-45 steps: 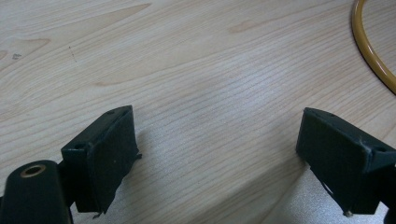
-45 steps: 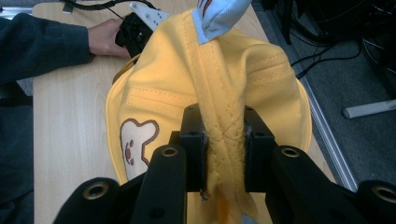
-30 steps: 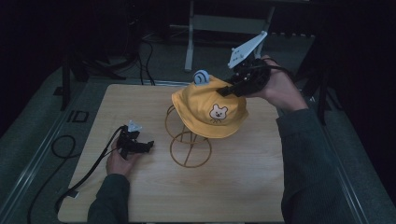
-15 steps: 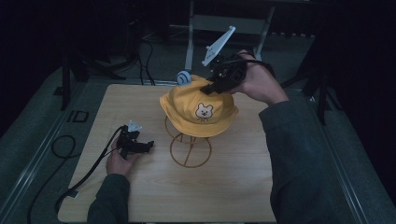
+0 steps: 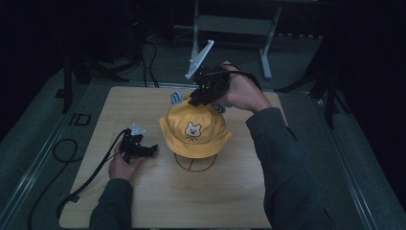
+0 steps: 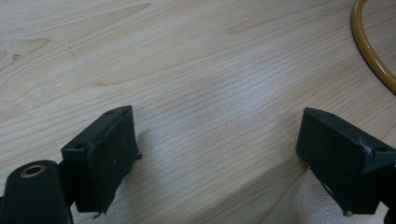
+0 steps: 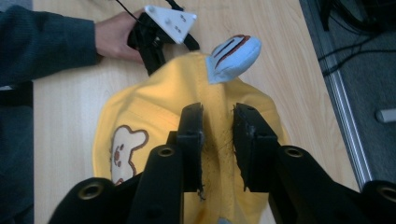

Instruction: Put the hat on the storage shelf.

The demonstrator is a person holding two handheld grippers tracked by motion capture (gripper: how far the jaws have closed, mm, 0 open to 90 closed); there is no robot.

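Yellow bear-face hat (image 5: pixel 195 130) apparently on wire stand (image 5: pixel 194 163)

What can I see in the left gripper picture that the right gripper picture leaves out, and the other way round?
The left gripper view alone shows a curved piece of the yellow wire stand and its own wide-open jaws lying low over the bare wood. The right gripper view alone shows the yellow hat with its bear face, a blue ear, and jaws pinching the crown. Both show the wooden table.
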